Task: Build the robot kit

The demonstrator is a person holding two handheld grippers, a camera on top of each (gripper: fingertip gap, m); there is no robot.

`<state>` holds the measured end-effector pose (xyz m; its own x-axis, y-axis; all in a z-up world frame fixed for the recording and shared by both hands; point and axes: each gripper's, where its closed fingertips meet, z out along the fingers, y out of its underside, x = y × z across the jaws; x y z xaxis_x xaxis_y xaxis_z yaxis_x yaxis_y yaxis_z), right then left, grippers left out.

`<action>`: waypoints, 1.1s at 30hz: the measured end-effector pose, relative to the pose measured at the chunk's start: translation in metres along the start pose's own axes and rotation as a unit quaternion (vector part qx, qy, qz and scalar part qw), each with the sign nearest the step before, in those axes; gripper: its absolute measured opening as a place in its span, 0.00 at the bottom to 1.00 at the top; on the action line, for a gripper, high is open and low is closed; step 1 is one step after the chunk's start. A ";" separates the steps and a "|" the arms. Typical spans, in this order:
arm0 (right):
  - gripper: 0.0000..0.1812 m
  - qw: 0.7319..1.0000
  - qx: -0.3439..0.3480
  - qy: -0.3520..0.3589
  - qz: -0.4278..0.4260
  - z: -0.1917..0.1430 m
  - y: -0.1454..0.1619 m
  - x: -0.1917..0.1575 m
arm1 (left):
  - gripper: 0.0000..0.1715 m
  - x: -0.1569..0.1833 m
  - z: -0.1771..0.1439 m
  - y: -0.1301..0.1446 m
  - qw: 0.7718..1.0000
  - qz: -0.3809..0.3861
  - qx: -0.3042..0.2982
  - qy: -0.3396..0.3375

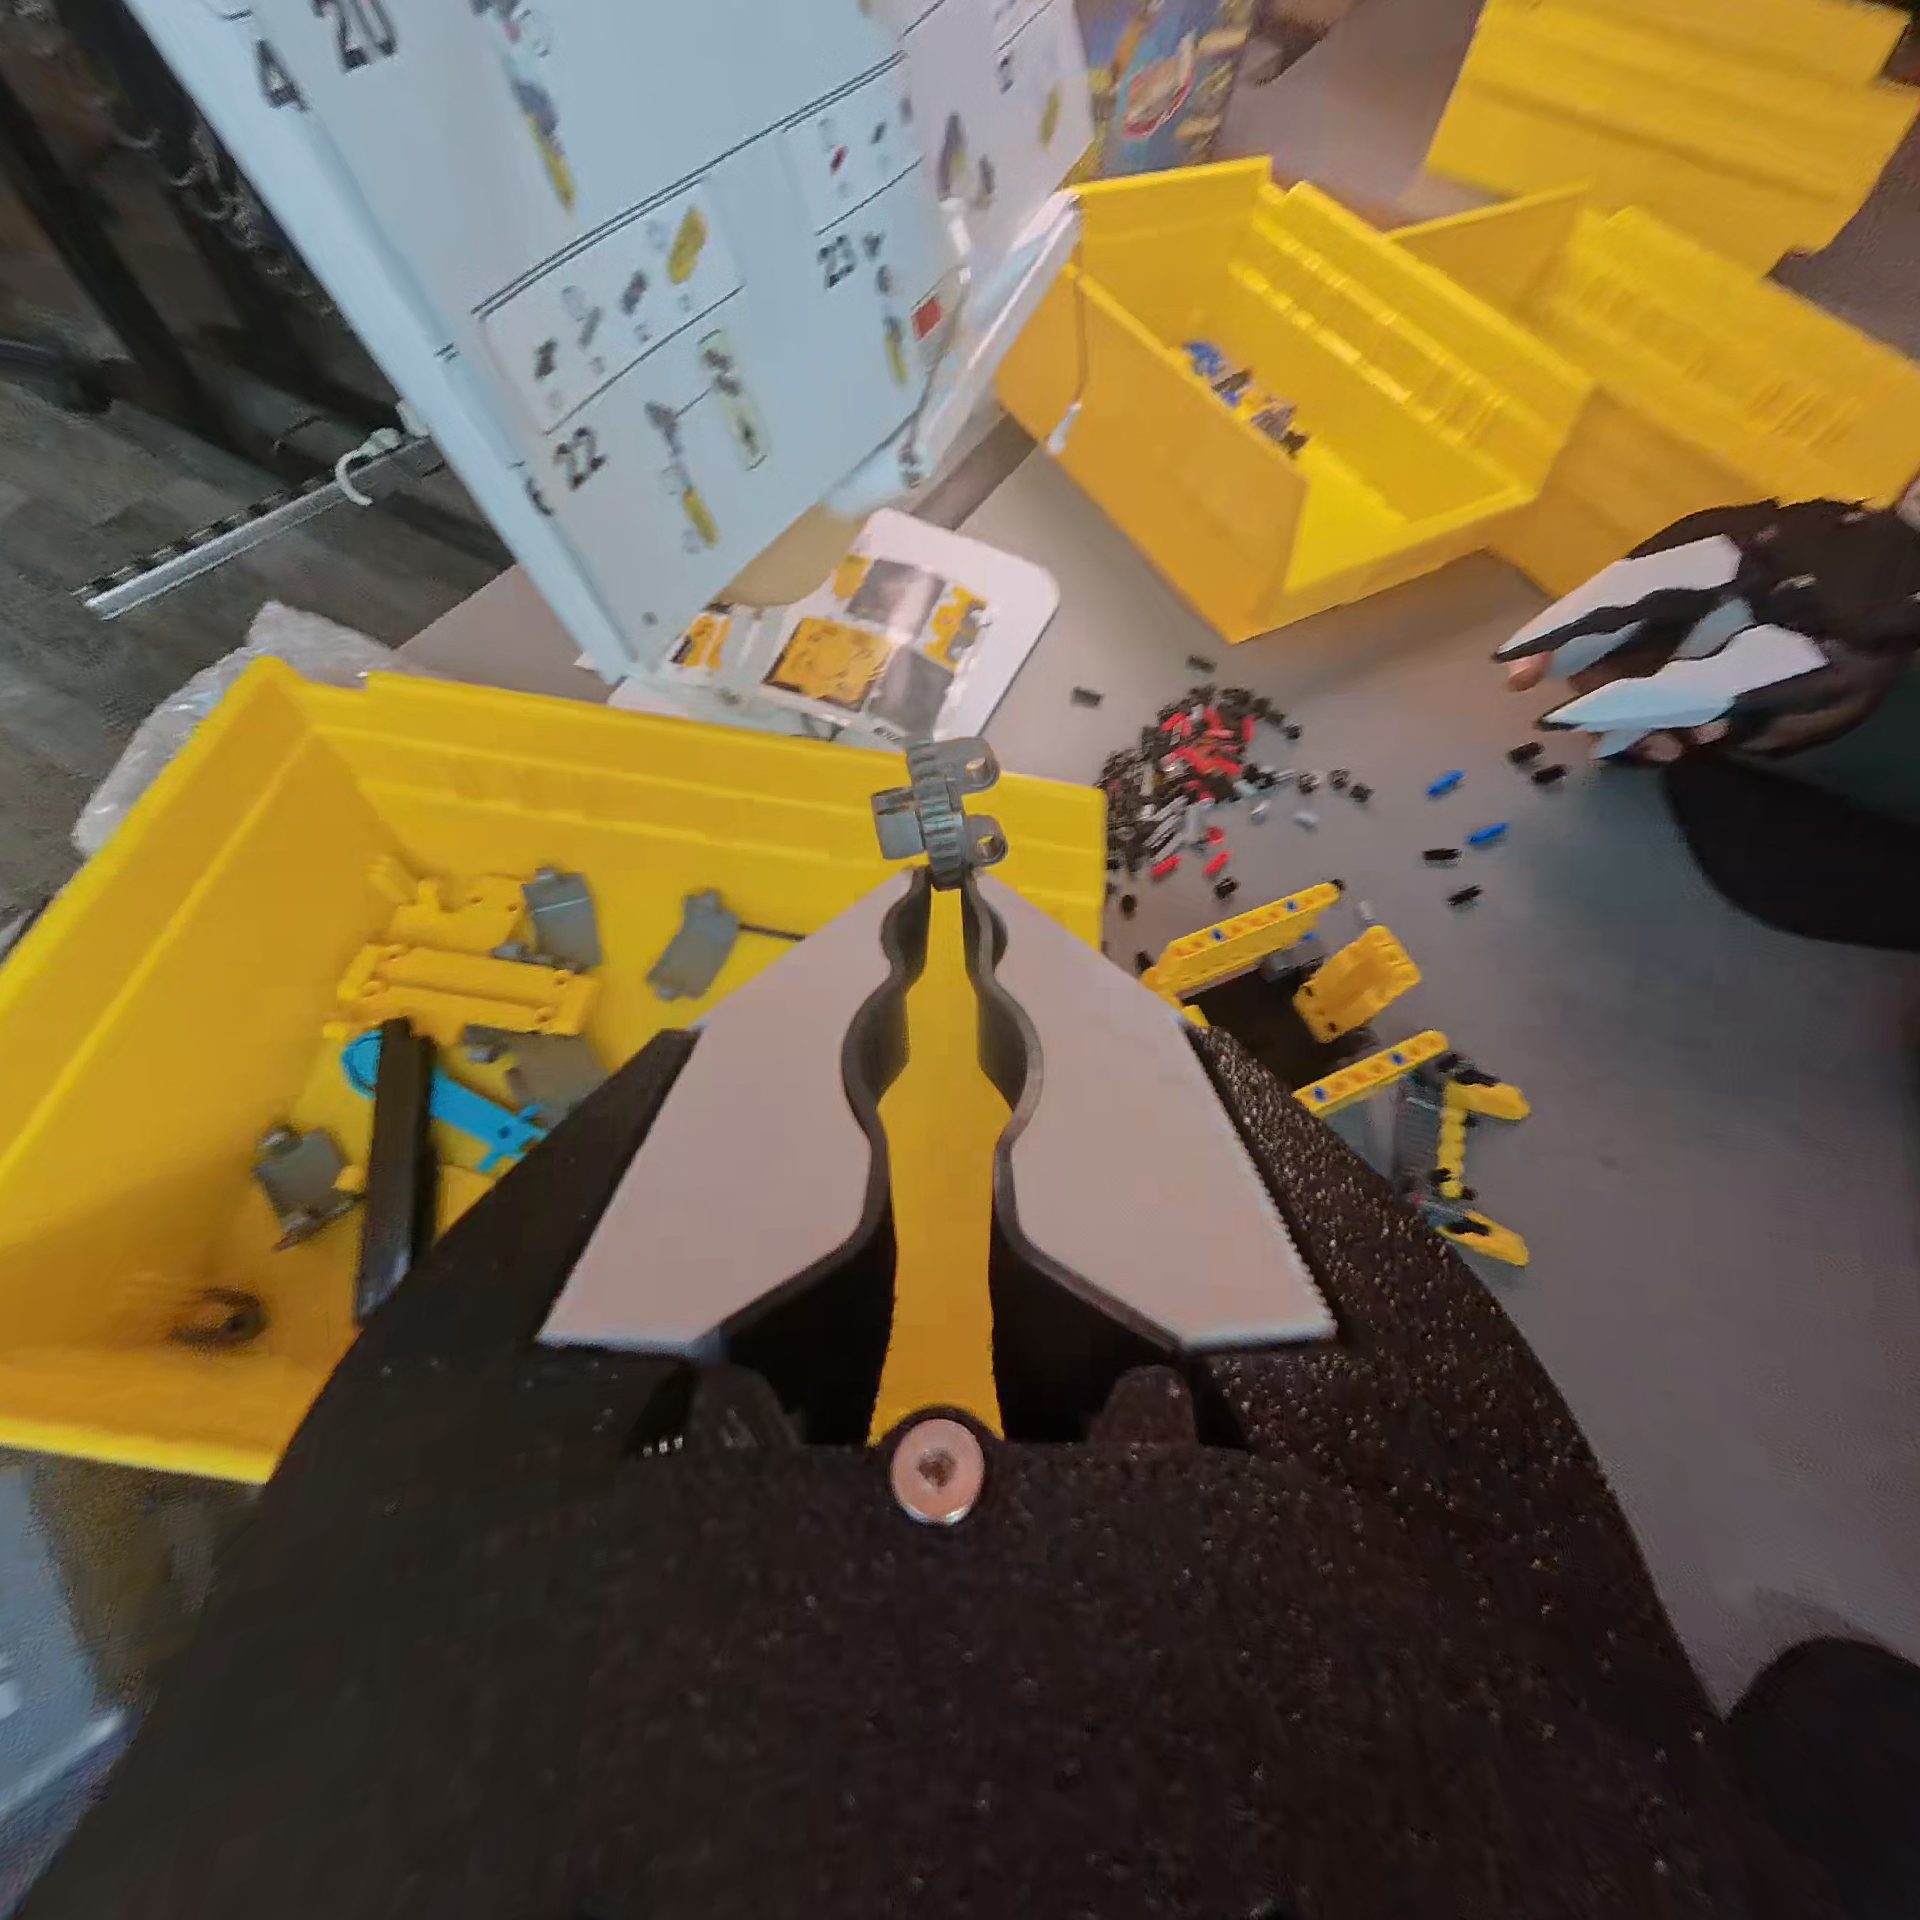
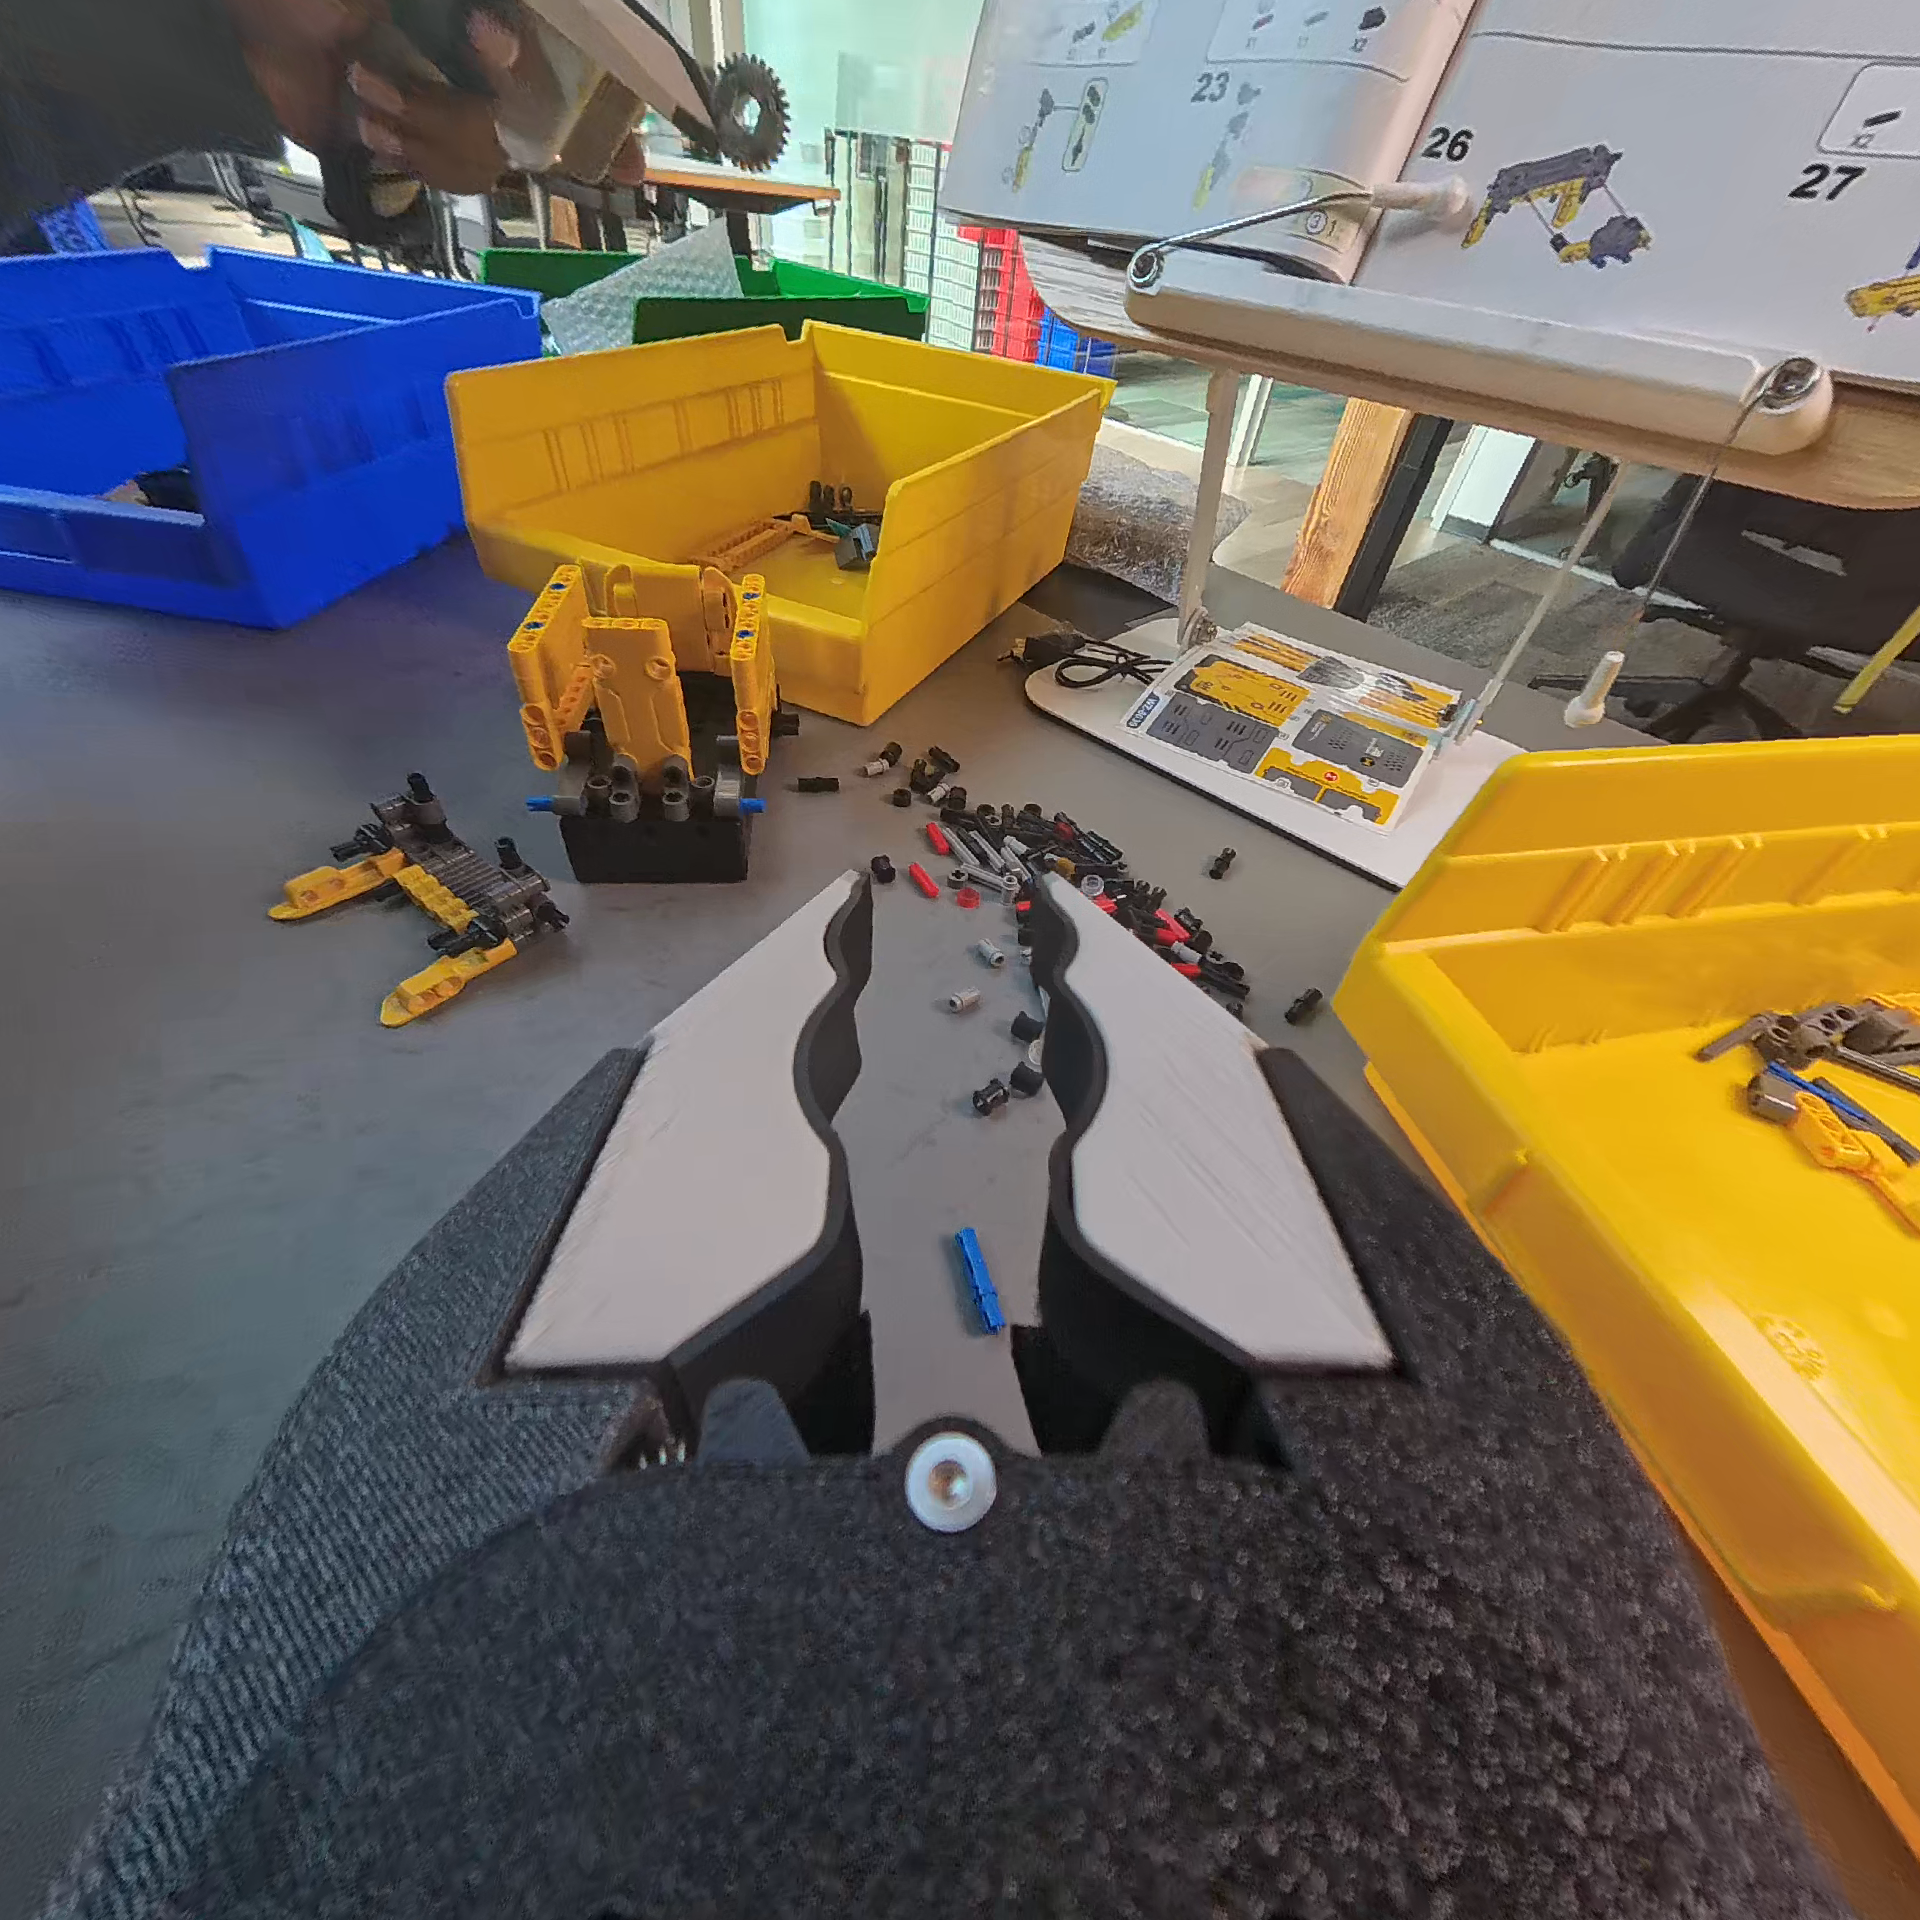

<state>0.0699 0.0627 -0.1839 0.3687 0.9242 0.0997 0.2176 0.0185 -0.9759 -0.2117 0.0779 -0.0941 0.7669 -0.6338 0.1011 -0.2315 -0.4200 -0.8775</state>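
My left gripper [image 1: 943,883] is shut on a dark grey gear piece [image 1: 940,814] and holds it up over a yellow bin [image 1: 166,997] with yellow, grey and blue building parts. The same gear [image 2: 750,110] shows high at the top left of the right wrist view. My right gripper [image 2: 951,883] is open and empty, low over the grey table, with its tips at a pile of small black, red and grey pins [image 2: 1049,852]. A blue pin [image 2: 979,1280] lies on the table between its fingers. The right gripper also shows at the right edge of the left wrist view [image 1: 1527,696].
A yellow and black partly built model [image 2: 644,707] and a smaller flat assembly [image 2: 426,894] stand on the table to the left. Yellow bins [image 2: 935,499] [image 2: 1662,1143], a blue bin [image 2: 260,436] and an instruction booklet on a stand [image 2: 1558,156] ring the work area. Some 30 cm of space lies between my two pairs of fingers.
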 end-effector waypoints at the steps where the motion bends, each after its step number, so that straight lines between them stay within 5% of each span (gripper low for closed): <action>1: 0.16 1.000 0.002 -0.002 -0.004 0.000 -0.001 -0.002 | 0.03 0.016 -0.002 -0.004 0.999 -0.010 0.021 0.025; 8: 0.17 0.998 0.048 -0.026 -0.039 -0.004 -0.022 -0.025 | 0.02 0.123 0.009 -0.013 0.978 -0.074 0.109 0.163; 15: 0.20 0.993 0.090 -0.074 -0.017 -0.006 -0.046 -0.060 | 0.03 0.197 0.075 0.011 0.942 -0.239 0.154 0.178; 20: 0.18 0.981 0.078 -0.108 0.140 0.000 -0.045 -0.063 | 0.03 0.220 0.120 0.040 0.980 -0.148 0.116 0.062; 26: 0.12 0.989 0.045 -0.085 0.114 0.007 -0.032 -0.067 | 0.03 0.234 0.132 0.044 0.994 -0.047 0.099 0.001; 33: 0.08 0.990 0.040 -0.086 0.108 0.007 -0.030 -0.067 | 0.03 0.234 0.130 0.045 0.993 -0.044 0.109 0.009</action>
<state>0.0325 0.0031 -0.1623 0.2377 0.9611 -0.1404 0.0764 -0.1626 -0.9837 0.0355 -0.0047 -0.1713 0.7676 -0.6126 0.1882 -0.0274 -0.3248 -0.9454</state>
